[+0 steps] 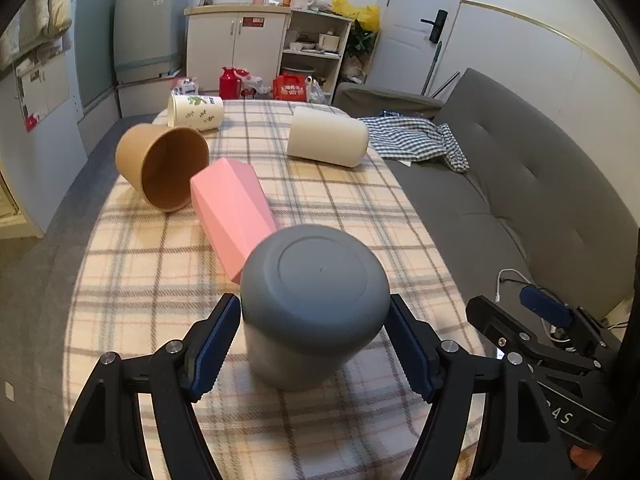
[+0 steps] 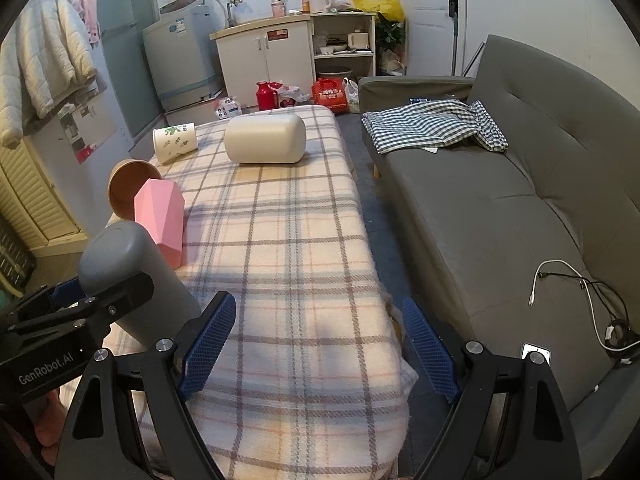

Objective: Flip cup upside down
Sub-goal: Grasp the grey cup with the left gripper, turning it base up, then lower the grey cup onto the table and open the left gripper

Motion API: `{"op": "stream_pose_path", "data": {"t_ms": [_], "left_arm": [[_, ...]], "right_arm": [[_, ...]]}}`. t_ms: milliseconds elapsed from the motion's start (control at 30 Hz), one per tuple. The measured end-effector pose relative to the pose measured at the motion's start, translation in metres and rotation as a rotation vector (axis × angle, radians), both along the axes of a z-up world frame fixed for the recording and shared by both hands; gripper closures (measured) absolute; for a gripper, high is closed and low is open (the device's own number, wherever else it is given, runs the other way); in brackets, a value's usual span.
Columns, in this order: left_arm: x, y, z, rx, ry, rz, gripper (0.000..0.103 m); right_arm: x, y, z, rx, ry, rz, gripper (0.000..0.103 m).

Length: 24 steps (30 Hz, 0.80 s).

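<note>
A grey cup (image 1: 314, 300) stands upside down on the plaid tablecloth (image 1: 340, 208), its flat base facing up. My left gripper (image 1: 314, 340) has its jaws on either side of the cup, with small gaps to the blue pads (image 1: 216, 340). The cup also shows in the right wrist view (image 2: 132, 276), with the left gripper beside it. My right gripper (image 2: 320, 344) is open and empty over the table's near right corner. A pink faceted cup (image 1: 232, 208), a brown paper cup (image 1: 164, 166), a cream cup (image 1: 328, 136) and a leaf-printed paper cup (image 1: 196, 111) lie on their sides.
A grey sofa (image 2: 500, 208) runs along the table's right side, with a checked cloth (image 2: 432, 124) and a white cable (image 2: 560, 280) on it. Cabinets, a washing machine and red bags stand beyond the table's far end.
</note>
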<state>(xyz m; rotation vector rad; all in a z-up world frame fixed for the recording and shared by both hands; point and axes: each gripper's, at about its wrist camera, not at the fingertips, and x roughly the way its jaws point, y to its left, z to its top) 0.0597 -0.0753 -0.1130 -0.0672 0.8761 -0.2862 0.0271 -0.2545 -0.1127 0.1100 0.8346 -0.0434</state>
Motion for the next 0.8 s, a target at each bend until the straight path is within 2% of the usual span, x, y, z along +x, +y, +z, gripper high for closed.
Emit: {"op": "stream_pose_path", "data": {"t_ms": [233, 800], "left_arm": [[-0.006, -0.002, 0.01, 0.048, -0.031, -0.019, 0.025], [-0.024, 0.021, 0.065, 0.046, -0.166, 0.035, 0.025]], "right_arm": [[-0.003, 0.004, 0.009, -0.01, -0.016, 0.004, 0.017], [-0.036, 0.021, 0.056, -0.048, -0.132, 0.035, 0.017]]}}
